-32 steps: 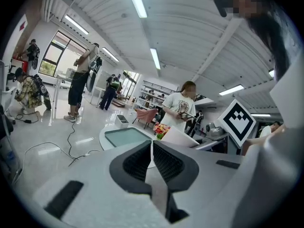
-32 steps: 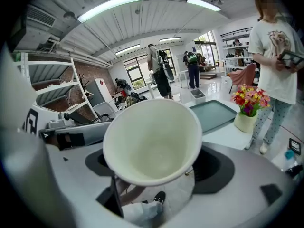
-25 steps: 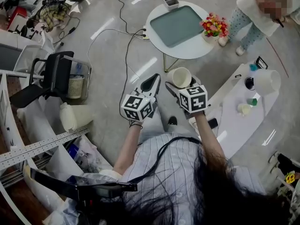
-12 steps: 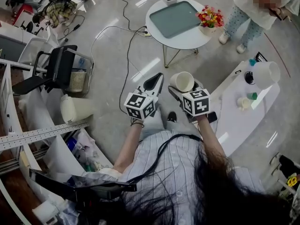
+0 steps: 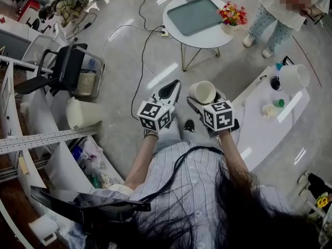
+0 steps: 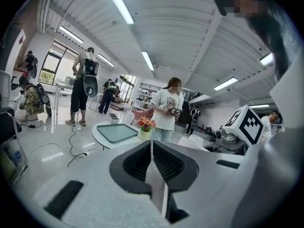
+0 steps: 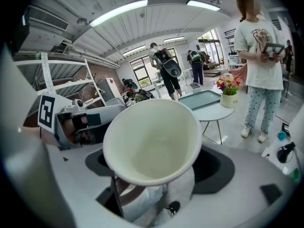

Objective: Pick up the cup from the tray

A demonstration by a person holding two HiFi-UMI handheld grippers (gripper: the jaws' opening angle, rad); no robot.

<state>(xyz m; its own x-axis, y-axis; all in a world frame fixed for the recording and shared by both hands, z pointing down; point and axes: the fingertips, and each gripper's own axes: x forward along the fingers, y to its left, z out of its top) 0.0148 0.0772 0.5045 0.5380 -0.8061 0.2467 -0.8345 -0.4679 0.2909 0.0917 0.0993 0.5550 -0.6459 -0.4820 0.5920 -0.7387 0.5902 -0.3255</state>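
Green tray (image 5: 196,15) and flowers (image 5: 232,14) on round table (image 5: 205,43) well ahead, your right gripper (image 5: 203,100) clamped on the cream cup (image 5: 202,90), your left gripper (image 5: 169,91) pressed together, empty.

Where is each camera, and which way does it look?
Head view: on the person's head, looking steeply down at both arms and grippers.
Left gripper view: on the left gripper, along its shut jaws toward the round table.
Right gripper view: on the right gripper, along jaws clamping the cup.
Shared: all three show the flowers.
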